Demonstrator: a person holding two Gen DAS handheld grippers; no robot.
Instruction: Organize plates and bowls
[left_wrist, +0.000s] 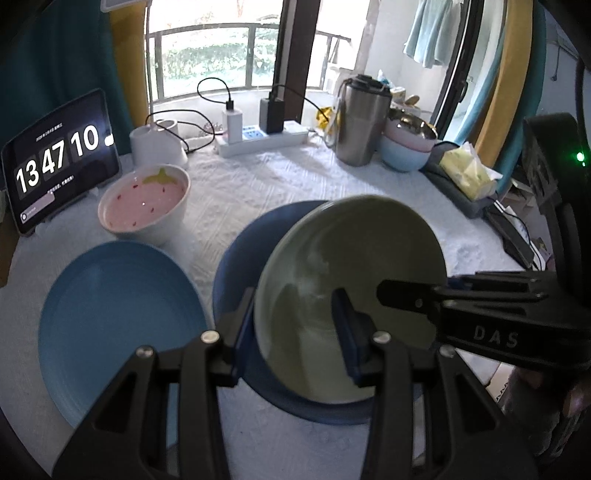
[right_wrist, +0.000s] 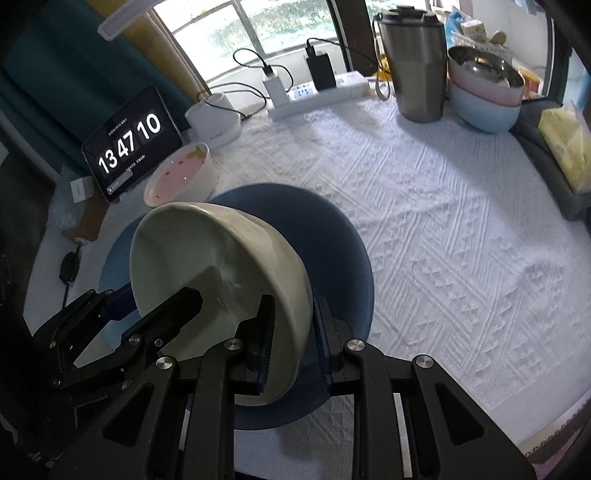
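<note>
A pale green bowl (left_wrist: 351, 273) (right_wrist: 221, 258) is held tilted above a dark blue plate (left_wrist: 243, 258) (right_wrist: 332, 243). My left gripper (left_wrist: 295, 332) straddles its left rim, one finger outside and one inside. My right gripper (right_wrist: 293, 332) straddles its right rim the same way and shows in the left wrist view (left_wrist: 406, 295). Both look shut on the rim. A light blue plate (left_wrist: 118, 325) lies left of the dark one. A pink strawberry-patterned bowl (left_wrist: 146, 206) (right_wrist: 181, 177) stands behind it.
A tablet clock (left_wrist: 59, 158) stands at the far left. A white holder (left_wrist: 155, 144), a power strip (left_wrist: 258, 140), a steel tumbler (left_wrist: 362, 122), stacked pastel bowls (left_wrist: 406, 144) and a tissue pack (left_wrist: 469, 173) line the back and right of the white tablecloth (right_wrist: 443, 221).
</note>
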